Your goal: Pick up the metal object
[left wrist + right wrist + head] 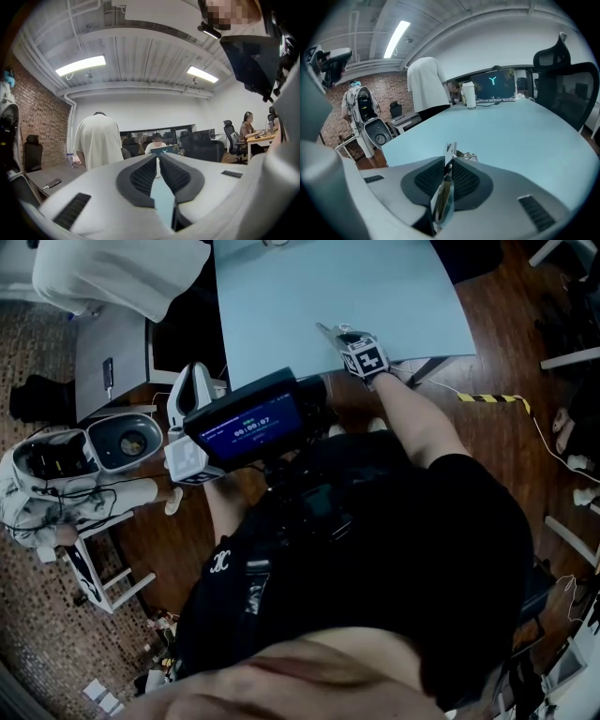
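Right gripper [449, 164]: jaws clamped on the metal object [442, 201]; pads pressed flat against both of its faces.
Metal object: thin, shiny strip standing on edge between the right jaws, its tip poking out past them toward 12 o'clock.
Position, head view: the right gripper sits at 1 o'clock, over the near edge of the pale blue table [281, 296]; whether the strip touches the tabletop cannot be told.
Left gripper [157, 161]: jaw tips met, nothing between them; held at 10 o'clock in the head view, off the table, beside a dark screen [248, 427] with a timer readout.
Right gripper view, far end of table: a lit laptop [493, 86] at 12 o'clock, a white cup [469, 101] just left of it, a black office chair [569, 89] at 2 o'clock.
Left gripper view: a person in a pale shirt [97, 140] stands at 10 o'clock, back turned.
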Motion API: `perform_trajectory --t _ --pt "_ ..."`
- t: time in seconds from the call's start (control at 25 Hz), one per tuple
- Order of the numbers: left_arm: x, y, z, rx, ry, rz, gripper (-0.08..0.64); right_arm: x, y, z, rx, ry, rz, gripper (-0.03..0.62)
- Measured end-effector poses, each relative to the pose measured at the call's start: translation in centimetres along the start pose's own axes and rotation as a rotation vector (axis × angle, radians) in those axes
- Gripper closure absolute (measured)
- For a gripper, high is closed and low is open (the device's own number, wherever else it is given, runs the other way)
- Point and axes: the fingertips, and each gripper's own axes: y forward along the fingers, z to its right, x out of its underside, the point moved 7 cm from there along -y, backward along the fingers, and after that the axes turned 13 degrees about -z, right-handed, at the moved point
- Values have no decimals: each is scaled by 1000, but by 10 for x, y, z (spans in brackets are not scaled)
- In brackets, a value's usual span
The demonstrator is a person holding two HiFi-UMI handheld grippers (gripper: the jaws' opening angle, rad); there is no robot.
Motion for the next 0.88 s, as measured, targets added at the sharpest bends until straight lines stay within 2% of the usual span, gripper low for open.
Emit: perform_trajectory --t 0.2,0.4,0.64,0.8,0.88 --pt "1 7 4 32 -1 3 525 -7 -12 -4 -17 -25 26 549" --pt "0 14 5 61 -4 18 525 -25 -35 -5 11 -38 137 549" --pt "1 26 6 94 -14 40 525 -72 -86 1 80 -39 360 551" --pt "1 35 7 121 -18 55 525 -109 -138 -3 139 -87 538 551" --pt "-3 53 17 130 -18 56 525 -127 -167 8 173 -106 621 551"
